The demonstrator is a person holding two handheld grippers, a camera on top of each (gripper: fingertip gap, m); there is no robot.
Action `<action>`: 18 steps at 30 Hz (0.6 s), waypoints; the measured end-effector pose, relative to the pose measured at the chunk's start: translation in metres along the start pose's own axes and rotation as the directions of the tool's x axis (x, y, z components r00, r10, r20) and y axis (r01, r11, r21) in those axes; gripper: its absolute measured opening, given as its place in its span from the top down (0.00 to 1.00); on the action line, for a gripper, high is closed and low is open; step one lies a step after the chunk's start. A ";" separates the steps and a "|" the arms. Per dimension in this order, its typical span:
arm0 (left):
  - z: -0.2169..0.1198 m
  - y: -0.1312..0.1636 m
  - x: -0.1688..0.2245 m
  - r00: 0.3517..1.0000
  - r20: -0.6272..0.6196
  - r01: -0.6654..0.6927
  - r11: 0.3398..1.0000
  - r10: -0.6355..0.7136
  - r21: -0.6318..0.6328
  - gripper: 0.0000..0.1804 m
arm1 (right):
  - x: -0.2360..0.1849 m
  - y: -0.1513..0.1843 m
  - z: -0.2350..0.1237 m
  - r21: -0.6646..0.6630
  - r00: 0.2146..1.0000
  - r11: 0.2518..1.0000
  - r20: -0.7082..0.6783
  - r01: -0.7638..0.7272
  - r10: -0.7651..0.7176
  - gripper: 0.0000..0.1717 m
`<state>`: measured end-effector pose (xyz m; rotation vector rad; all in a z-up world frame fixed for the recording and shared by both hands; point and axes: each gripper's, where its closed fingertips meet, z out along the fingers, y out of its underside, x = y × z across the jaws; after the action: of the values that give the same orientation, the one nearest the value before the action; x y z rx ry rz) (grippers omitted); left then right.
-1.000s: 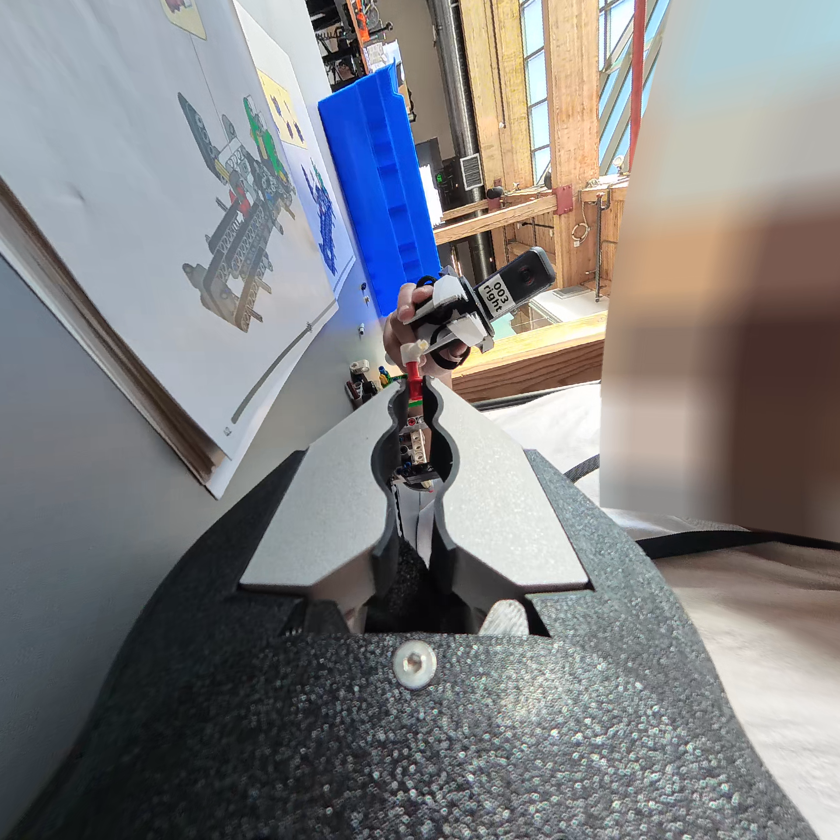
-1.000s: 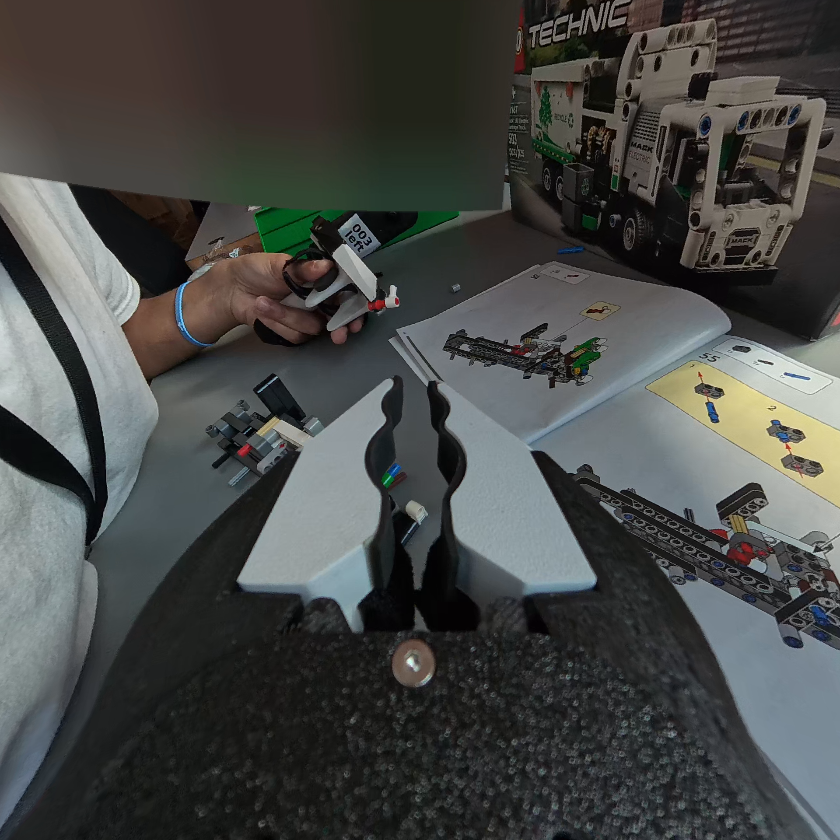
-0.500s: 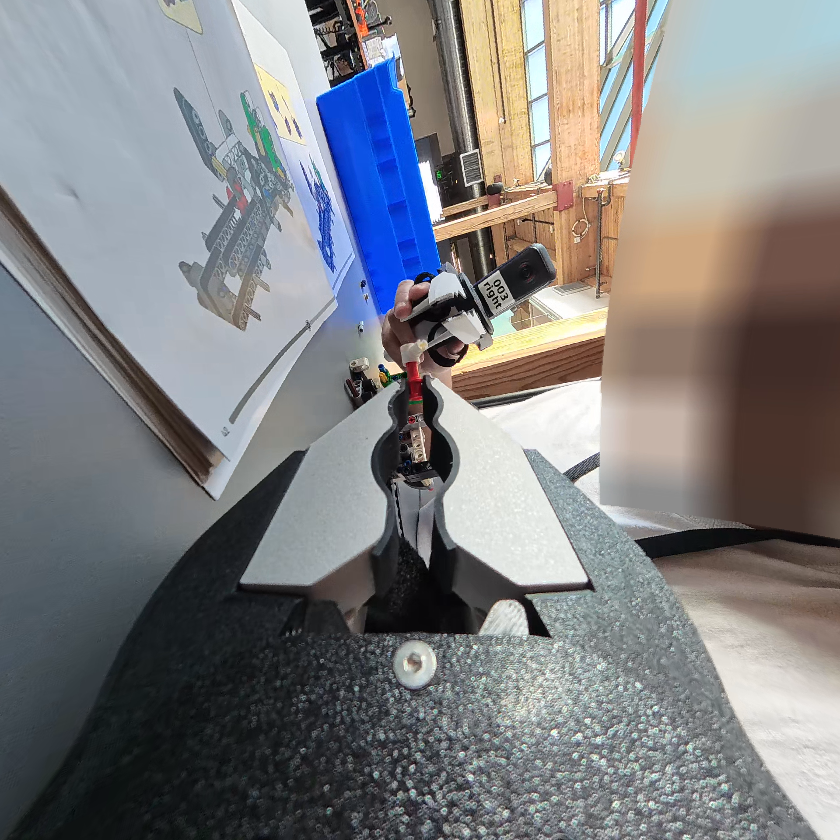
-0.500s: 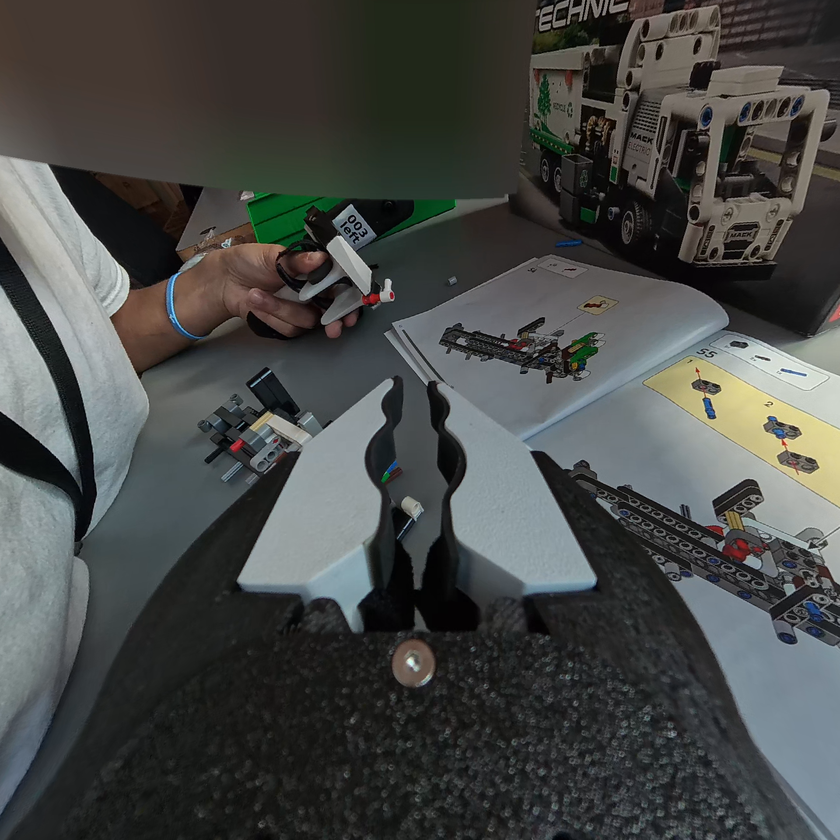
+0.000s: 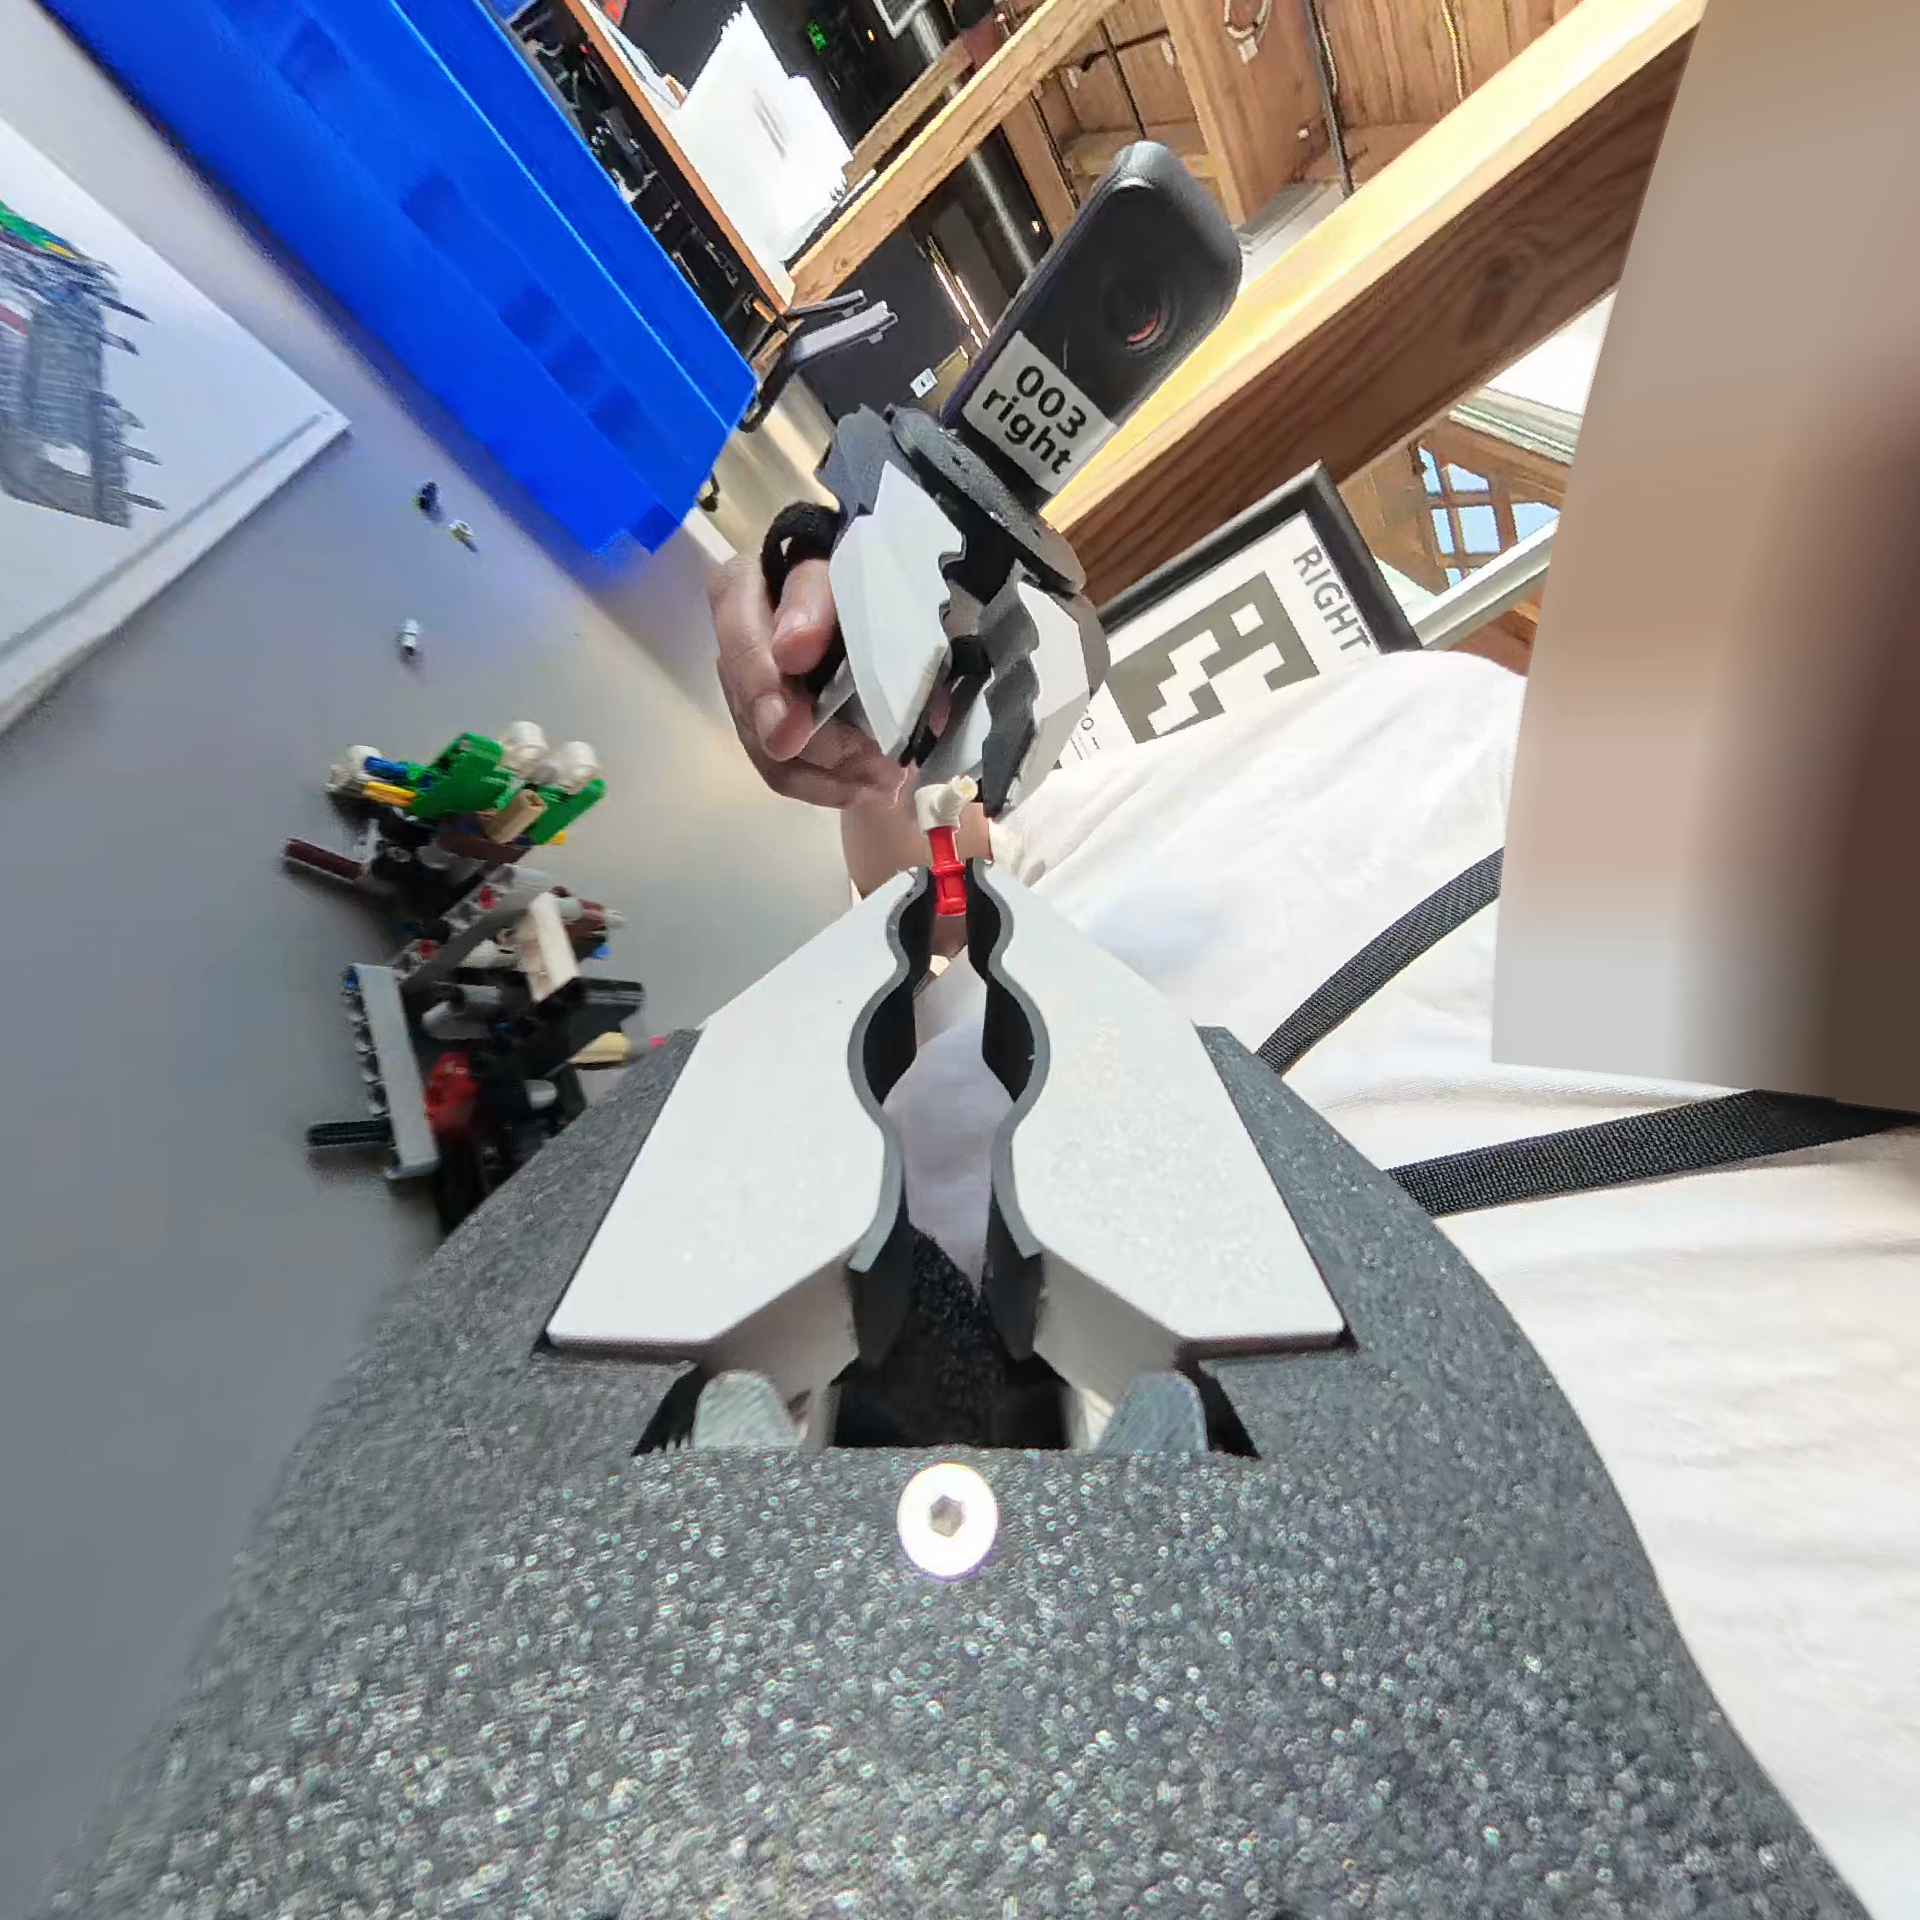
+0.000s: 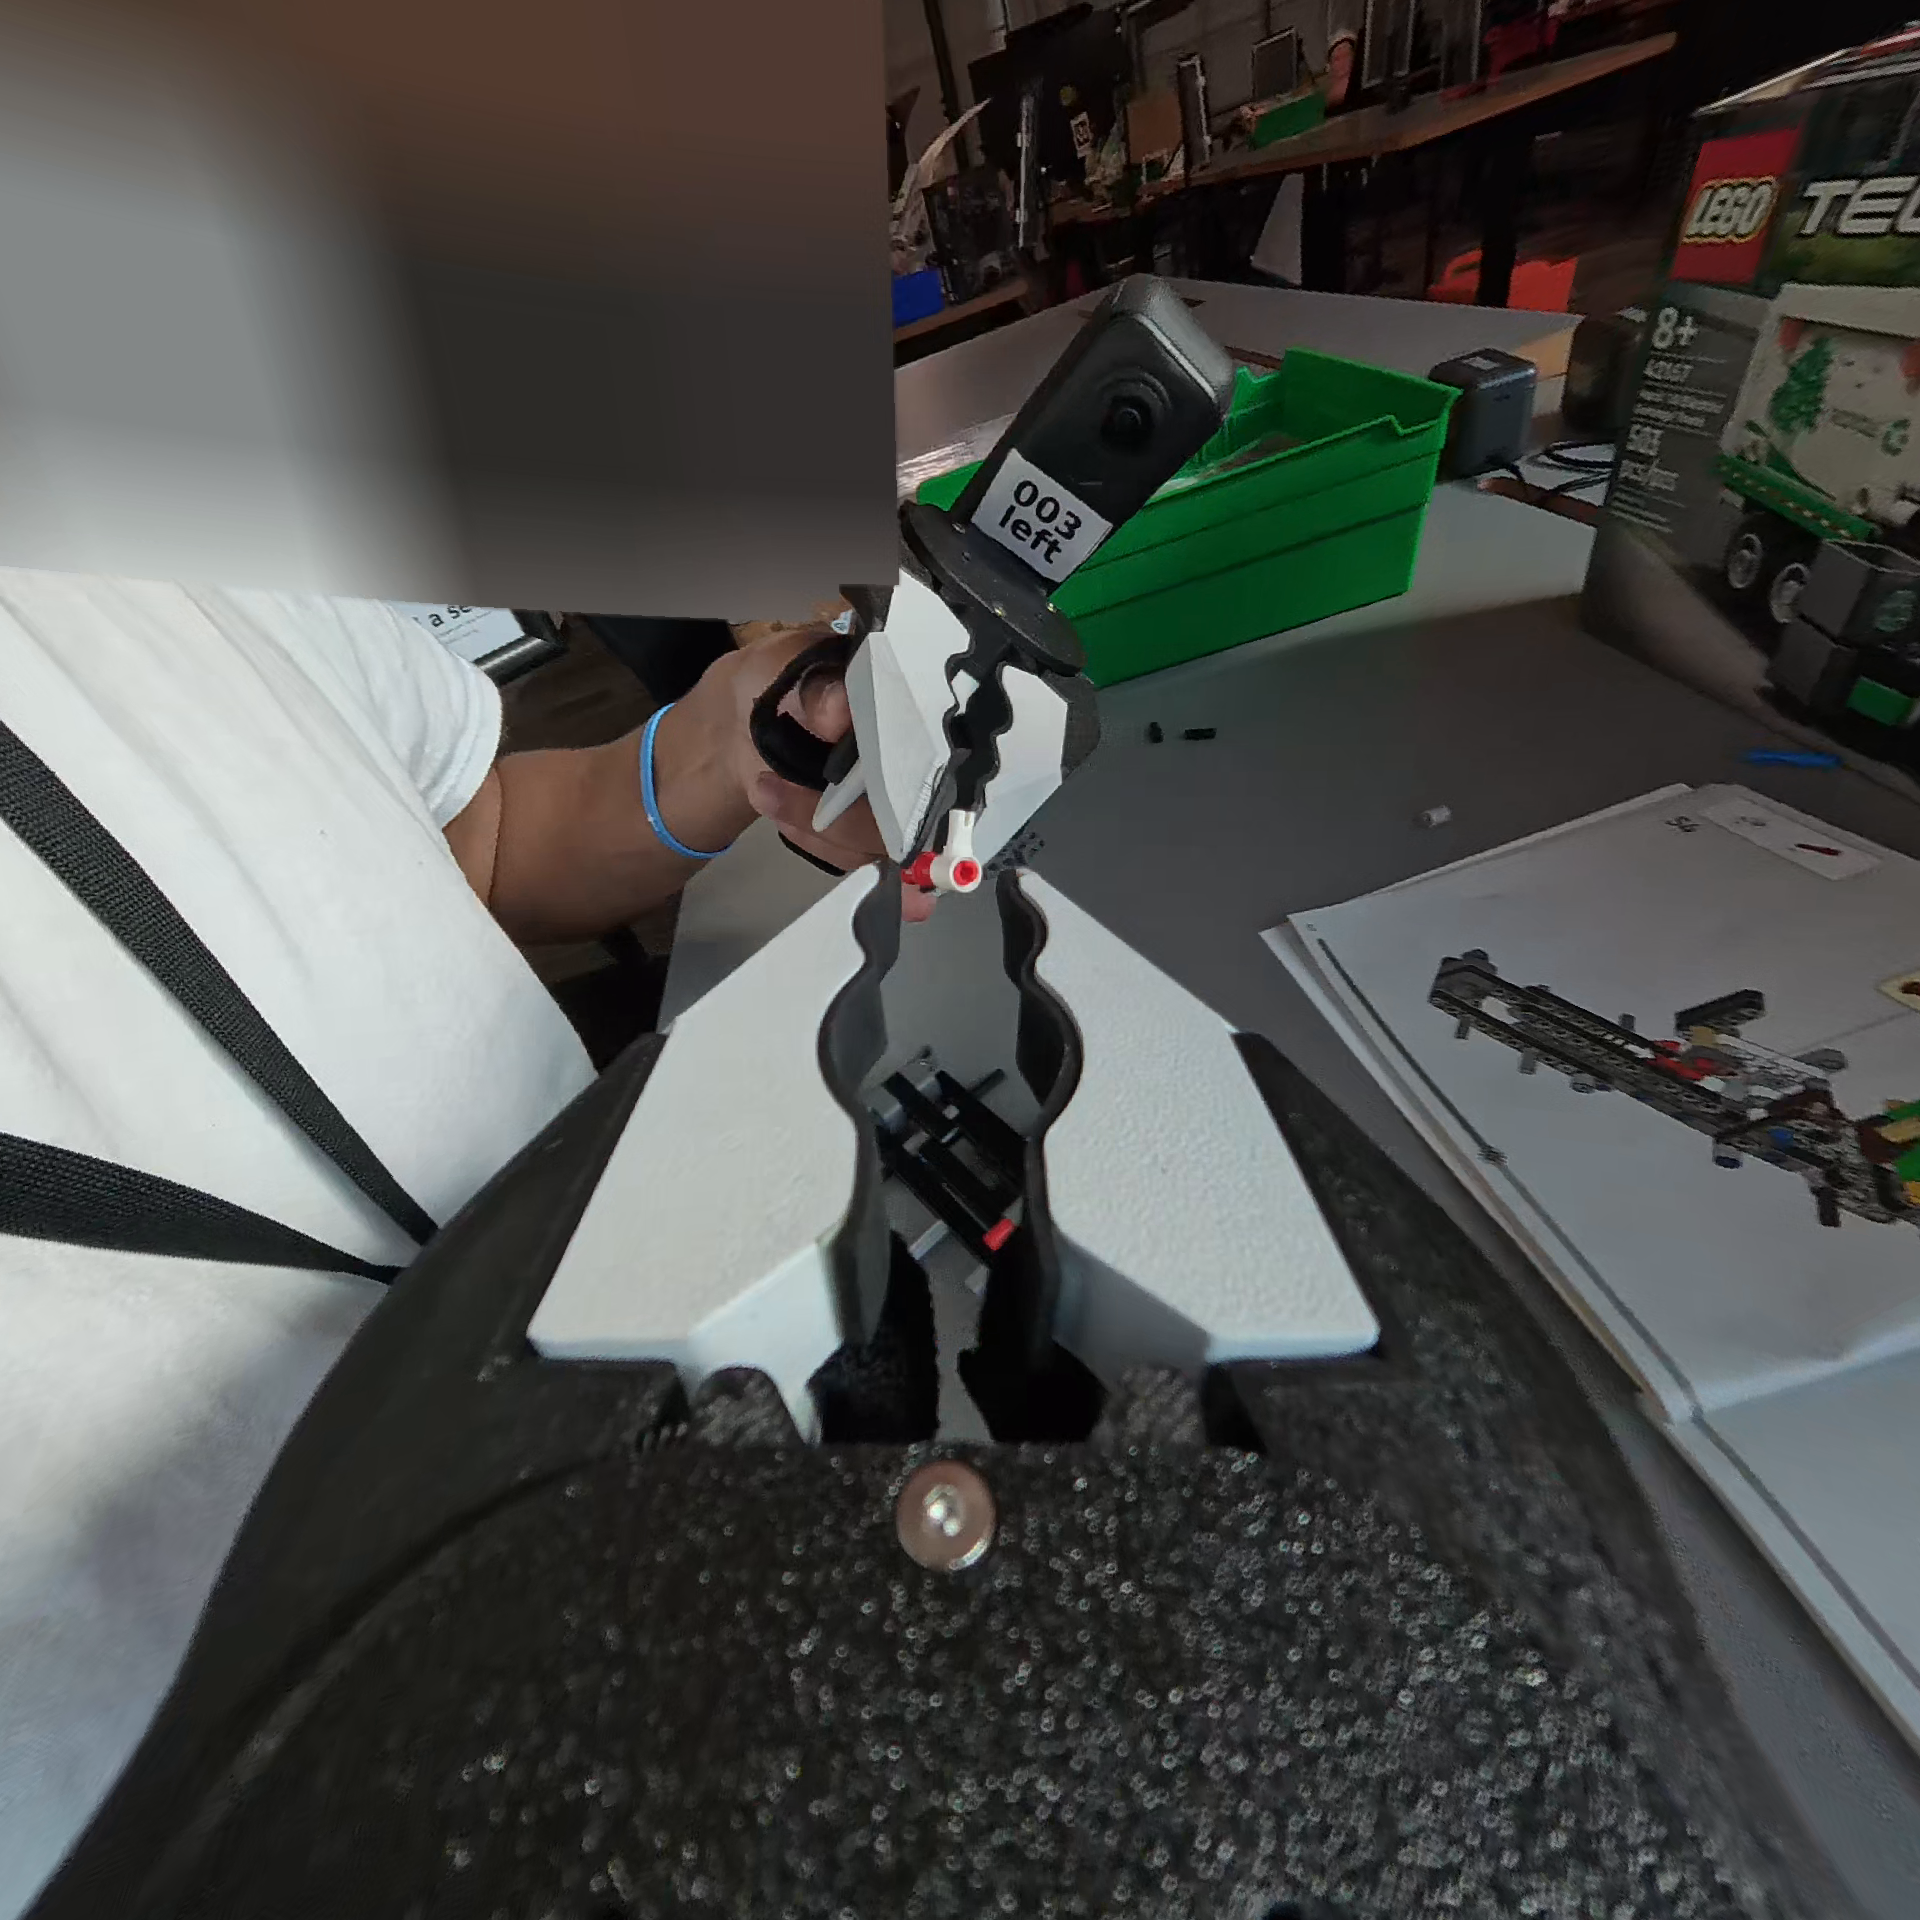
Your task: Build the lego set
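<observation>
The left gripper [image 5: 943, 888] clenches a small red pin [image 5: 945, 876] with a white connector [image 5: 940, 802] on its far end, held in the air before the right gripper [image 6: 940, 883], whose fingers stand apart around that connector without pressing it.

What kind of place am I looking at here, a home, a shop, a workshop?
Probably a workshop or lab, with a grey worktable set up for brick-model building. It holds an open instruction booklet, a green parts bin and a blue bin; heavy timber beams and cluttered benches stand behind.
</observation>
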<state>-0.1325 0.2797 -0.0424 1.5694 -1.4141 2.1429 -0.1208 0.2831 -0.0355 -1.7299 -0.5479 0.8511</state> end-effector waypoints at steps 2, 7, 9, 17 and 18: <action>0.007 0.012 0.017 1.000 -0.025 0.001 1.000 -0.002 -0.011 0.98 | -0.022 0.001 0.002 0.015 0.999 1.000 0.040 -0.017 0.016 0.90; 0.019 0.044 0.045 0.999 -0.053 0.001 1.000 -0.002 -0.018 0.98 | -0.063 0.009 0.002 0.091 0.989 0.989 0.109 -0.113 0.103 0.96; 0.024 0.056 0.048 1.000 -0.008 -0.027 0.999 0.027 -0.026 0.98 | -0.072 0.016 0.001 0.109 0.980 0.979 0.119 -0.173 0.160 0.96; 0.029 0.083 0.026 0.787 0.404 -0.449 0.882 0.467 -0.146 0.89 | -0.062 0.059 -0.002 0.193 0.865 0.846 0.039 -0.497 0.500 0.97; 0.030 0.084 0.026 0.733 0.434 -0.503 0.847 0.523 -0.171 0.89 | -0.057 0.063 -0.003 0.206 0.848 0.828 0.015 -0.521 0.530 0.97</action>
<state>-0.1732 0.2011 -0.0715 1.9497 -2.2732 2.0286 -0.1579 0.2208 -0.0795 -1.7241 0.0668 1.2067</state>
